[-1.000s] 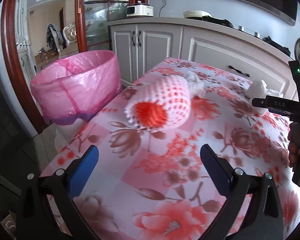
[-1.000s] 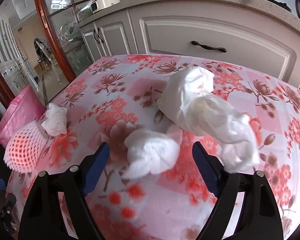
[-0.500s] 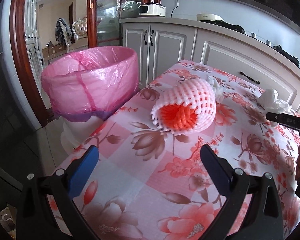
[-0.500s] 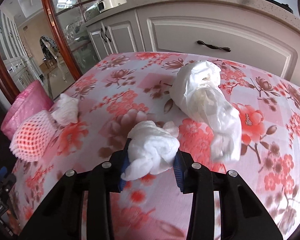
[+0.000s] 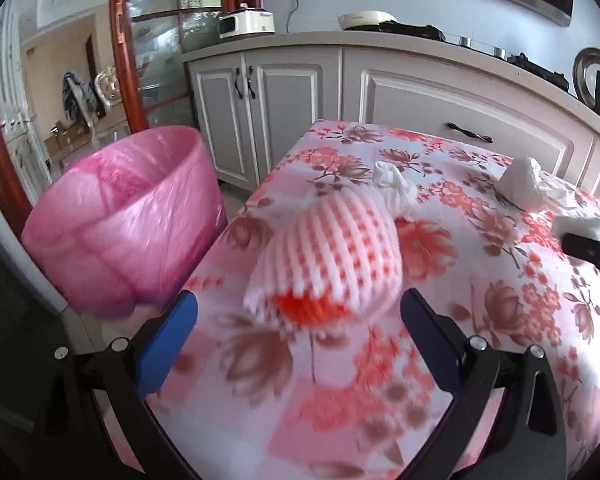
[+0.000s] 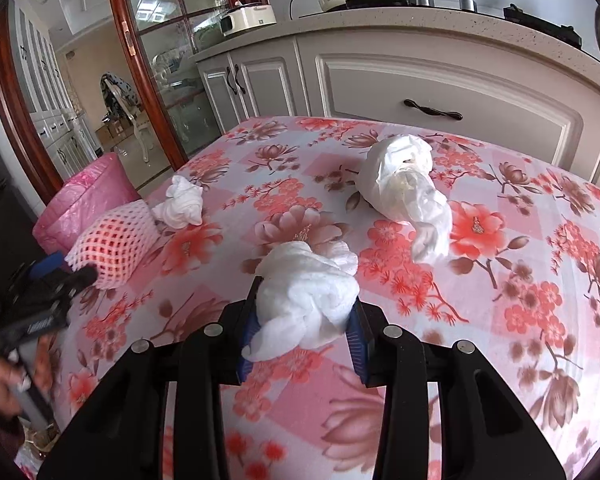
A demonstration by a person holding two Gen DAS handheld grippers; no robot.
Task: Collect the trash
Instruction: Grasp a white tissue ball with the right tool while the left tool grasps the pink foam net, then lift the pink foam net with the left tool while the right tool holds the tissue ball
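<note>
Right tool since clamped on tissue wad; left tool wide, empty; pink-lined bin contents unseen.

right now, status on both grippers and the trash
Right gripper shut on tissue wad. Left gripper open, foam fruit net just ahead. Pink bin beside table, path clear.

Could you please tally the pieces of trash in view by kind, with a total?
Crumpled white tissue wads: 2
Large crumpled white wrapper: 1
Foam fruit net with orange fruit inside: 1
Total: 4
</note>
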